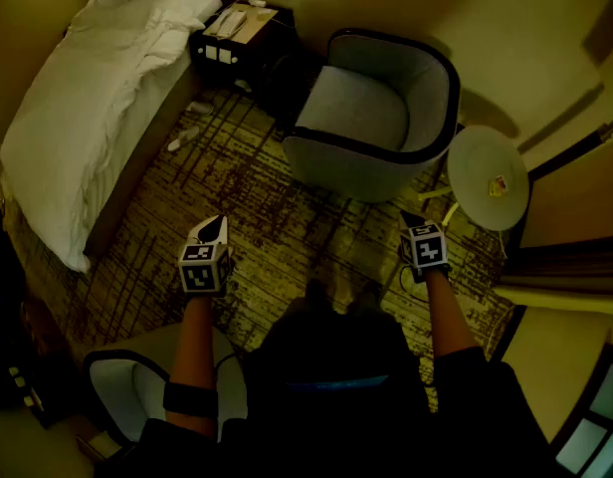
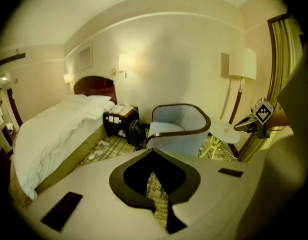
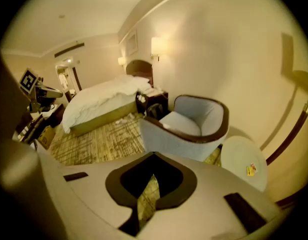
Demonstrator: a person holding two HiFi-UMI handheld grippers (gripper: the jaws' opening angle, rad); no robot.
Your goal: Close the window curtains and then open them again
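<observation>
Grippers, two: my left gripper (image 1: 213,229) and right gripper (image 1: 412,219) are closed and empty above open carpet (image 1: 277,207). I count one bed (image 1: 88,98), two armchairs (image 1: 371,113), one round table (image 1: 481,167). The curtain (image 1: 565,267) hangs at the right edge, beside the table.

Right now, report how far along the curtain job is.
Done: nothing confirmable; the window pane at lower right shows uncovered. In hand: nothing; left gripper and right gripper are shut and empty over the carpet, facing the armchair. Left: neither touches the curtain folds at the right edge, so closing and reopening seem either all ahead or all finished.
</observation>
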